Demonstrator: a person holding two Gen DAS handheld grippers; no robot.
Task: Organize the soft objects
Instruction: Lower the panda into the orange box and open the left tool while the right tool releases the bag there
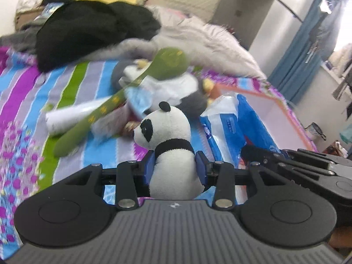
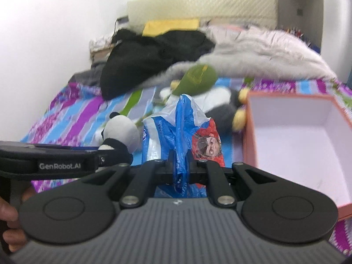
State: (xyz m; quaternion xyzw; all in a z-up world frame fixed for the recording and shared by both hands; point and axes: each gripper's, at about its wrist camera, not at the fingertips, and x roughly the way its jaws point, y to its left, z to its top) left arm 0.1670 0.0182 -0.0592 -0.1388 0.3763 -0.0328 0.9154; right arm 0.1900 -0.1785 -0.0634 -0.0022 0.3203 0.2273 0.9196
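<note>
While the small panda plush (image 1: 170, 151) is held upright at its waist between the blue pads (image 1: 199, 165) of the left gripper (image 1: 175, 165), closed onto its body, a blue-and-white plastic bag (image 2: 180, 136) is pinched between the nearly closed fingers of the right gripper (image 2: 180, 165). Beyond the left fingertips, a green plush snake (image 1: 123, 96) is seen draped over a larger grey-and-white plush (image 1: 176, 85) on the striped bedsheet (image 1: 26, 92). To the right of the right fingers, an open orange box (image 2: 248, 136) with a white interior is seen, and a black garment (image 2: 151, 59) lies farther beyond
</note>
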